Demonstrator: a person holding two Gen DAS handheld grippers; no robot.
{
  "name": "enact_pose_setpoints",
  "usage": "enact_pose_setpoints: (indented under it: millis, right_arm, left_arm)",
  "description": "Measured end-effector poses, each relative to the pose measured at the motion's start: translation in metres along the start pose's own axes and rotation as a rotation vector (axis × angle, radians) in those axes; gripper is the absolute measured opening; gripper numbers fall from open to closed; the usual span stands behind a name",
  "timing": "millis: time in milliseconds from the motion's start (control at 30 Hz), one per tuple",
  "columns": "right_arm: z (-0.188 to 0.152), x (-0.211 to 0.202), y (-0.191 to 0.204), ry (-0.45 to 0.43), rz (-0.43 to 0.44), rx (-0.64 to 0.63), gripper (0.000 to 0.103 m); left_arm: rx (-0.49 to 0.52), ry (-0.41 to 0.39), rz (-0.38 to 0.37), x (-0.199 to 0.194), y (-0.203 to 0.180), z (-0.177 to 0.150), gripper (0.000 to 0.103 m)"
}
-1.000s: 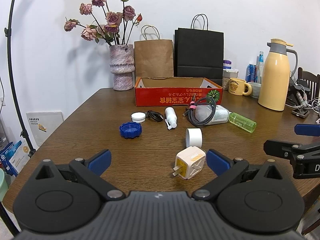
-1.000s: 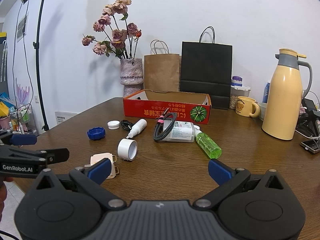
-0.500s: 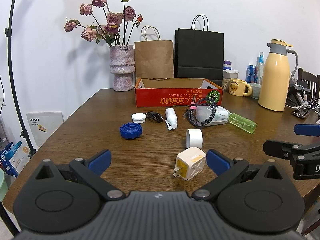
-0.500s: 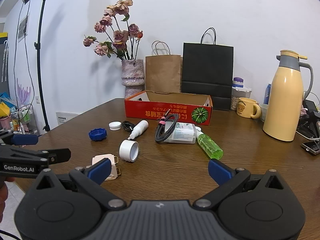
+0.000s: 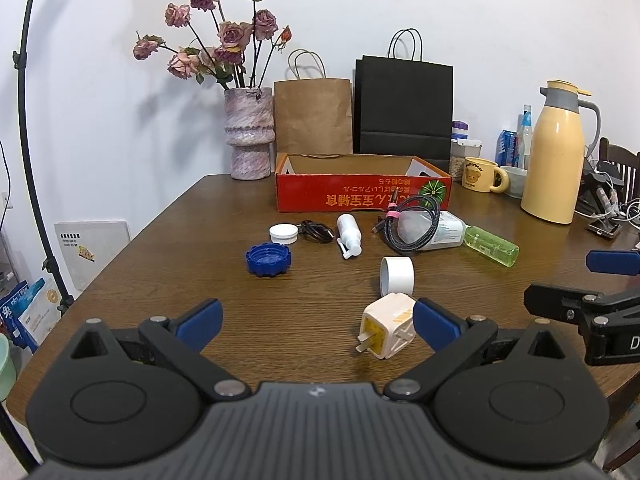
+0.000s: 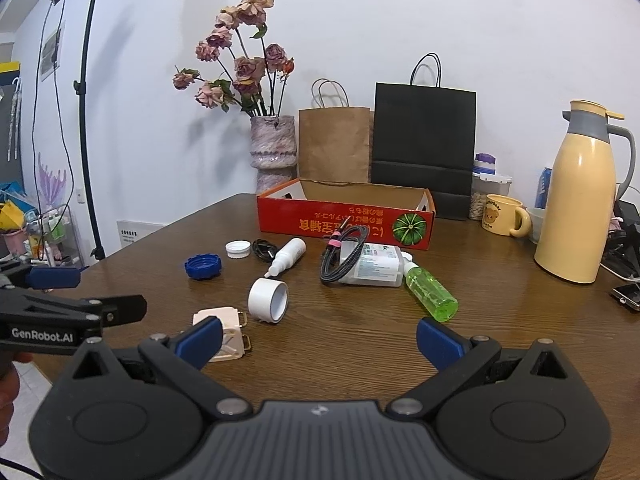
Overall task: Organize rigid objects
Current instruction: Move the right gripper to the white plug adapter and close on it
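Note:
A cream plug adapter [image 5: 387, 331] [image 6: 224, 331] lies on the wooden table [image 5: 304, 296] just inside my left gripper's [image 5: 316, 322] right finger; that gripper is open and holds nothing. Behind it lie a white tape roll [image 5: 396, 275] [image 6: 268, 300], a blue cap [image 5: 267, 259], a white lid [image 5: 283, 234], a white dropper bottle [image 5: 349, 235], a coiled cable [image 5: 408, 224] on a clear bottle [image 6: 372, 266], and a green bottle [image 5: 490, 245] [image 6: 431, 293]. A red cardboard box [image 5: 362, 189] [image 6: 346, 216] stands open behind them. My right gripper [image 6: 318, 340] is open and empty.
A flower vase [image 5: 249, 132], a brown bag [image 5: 313, 116] and a black bag [image 5: 403, 108] line the wall. A yellow thermos [image 5: 554, 154], a mug [image 5: 482, 174] and cables sit at the right. A light stand [image 6: 86, 120] is left of the table.
Both grippers have drifted slightly forward over the table; the adapter sits a bit closer to the left gripper's right finger. Nothing was grasped.

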State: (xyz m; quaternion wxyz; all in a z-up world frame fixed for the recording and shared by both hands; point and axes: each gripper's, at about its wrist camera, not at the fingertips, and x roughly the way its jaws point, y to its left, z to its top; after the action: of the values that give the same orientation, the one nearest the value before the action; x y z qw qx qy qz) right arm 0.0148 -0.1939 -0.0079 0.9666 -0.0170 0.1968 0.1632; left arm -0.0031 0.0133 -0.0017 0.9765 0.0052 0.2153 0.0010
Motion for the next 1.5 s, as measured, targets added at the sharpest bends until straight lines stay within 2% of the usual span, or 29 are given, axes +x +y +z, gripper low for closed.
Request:
enact_pose_setpoints:
  millis: [567, 1500]
  right_arm:
    - [-0.002, 0.033, 0.027, 0.06, 0.051, -0.026, 0.103]
    - [-0.005, 0.117, 0.08, 0.197, 0.136, -0.096, 0.103]
  left_arm:
    - [-0.023, 0.024, 0.01, 0.012, 0.03, -0.008, 0.103]
    - [-0.036, 0.085, 0.041, 0.054, 0.083, -0.015, 0.103]
